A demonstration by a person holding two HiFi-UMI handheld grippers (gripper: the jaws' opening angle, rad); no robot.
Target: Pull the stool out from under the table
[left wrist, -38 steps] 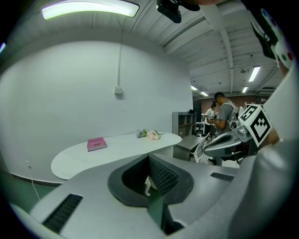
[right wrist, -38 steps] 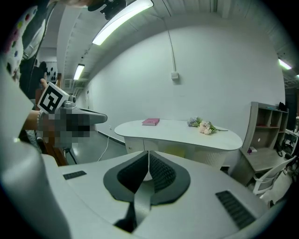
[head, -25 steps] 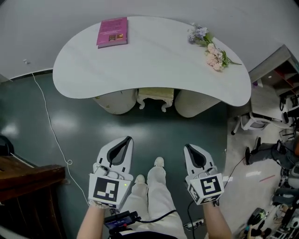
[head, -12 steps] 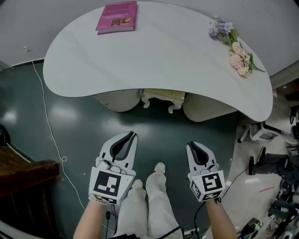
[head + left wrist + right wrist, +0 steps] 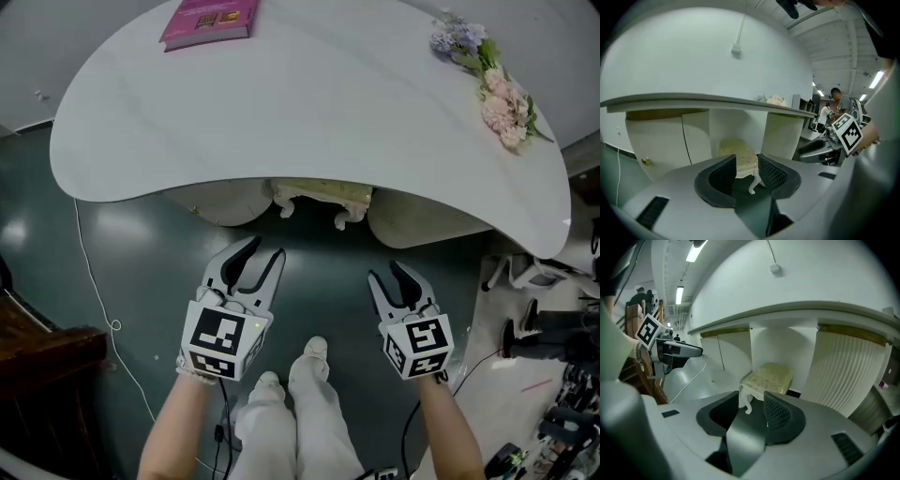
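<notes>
The stool (image 5: 321, 197) is sitting tucked under the desk (image 5: 309, 112), between the desk's two pale rounded pedestals (image 5: 230, 202). Only its cream front edge and curled legs are showing past the desk's near edge. The left hand-held gripper (image 5: 263, 253) is hovering over the dark floor (image 5: 141, 244) just in front of the desk. Its jaws are opening, standing partway apart and gripping nothing, with the stool showing through the gap well beyond. The right hand-held gripper (image 5: 386, 274) is hovering likewise in front of the desk, its jaws also opening and pressing on nothing. A pink book (image 5: 208, 19) is lying at the desk's far left end, and flowers (image 5: 497, 80) are lying at its far right end.
</notes>
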